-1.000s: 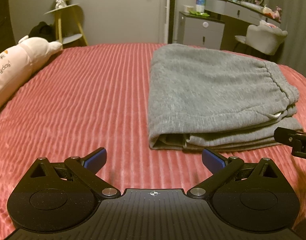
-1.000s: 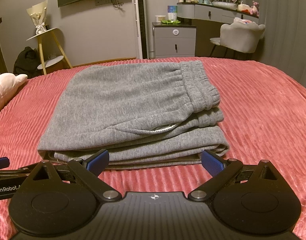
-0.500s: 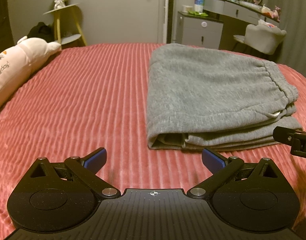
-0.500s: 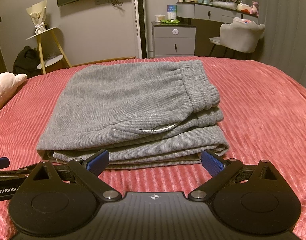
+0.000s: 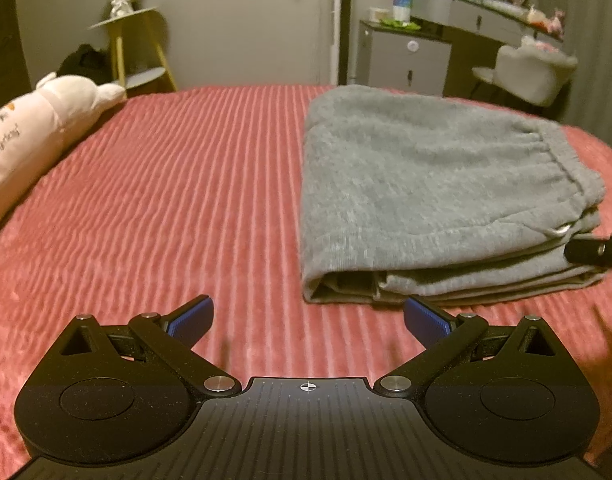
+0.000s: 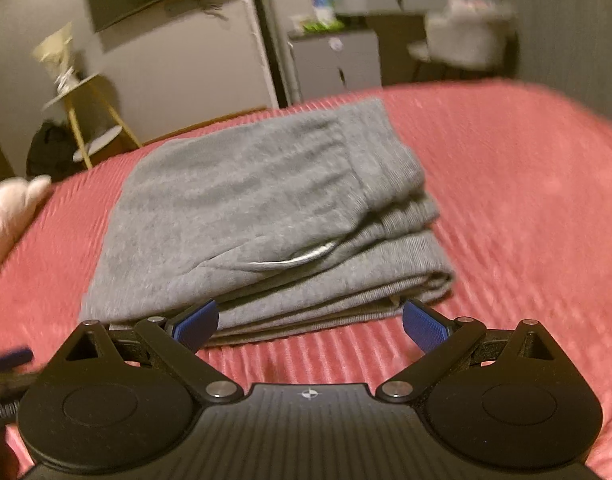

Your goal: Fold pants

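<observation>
Grey sweatpants (image 5: 434,184) lie folded in a flat stack on the red ribbed bedspread (image 5: 186,208), waistband to the right. My left gripper (image 5: 308,318) is open and empty, low over the bedspread in front of the stack's left corner. The right gripper's finger (image 5: 594,250) shows at the right edge of the left wrist view, next to the stack. In the blurred, tilted right wrist view, the same pants (image 6: 258,208) lie just beyond my right gripper (image 6: 310,320), which is open with nothing between its blue pads.
A pale plush pillow (image 5: 30,140) lies along the bed's left edge. Beyond the bed stand a yellow-legged side table (image 5: 126,40), a grey cabinet (image 5: 406,60), a vanity desk and a light chair (image 5: 534,68).
The right gripper has tilted and pulled up and back from the pants, blurring its view. The left gripper has barely moved. The pants lie as before.
</observation>
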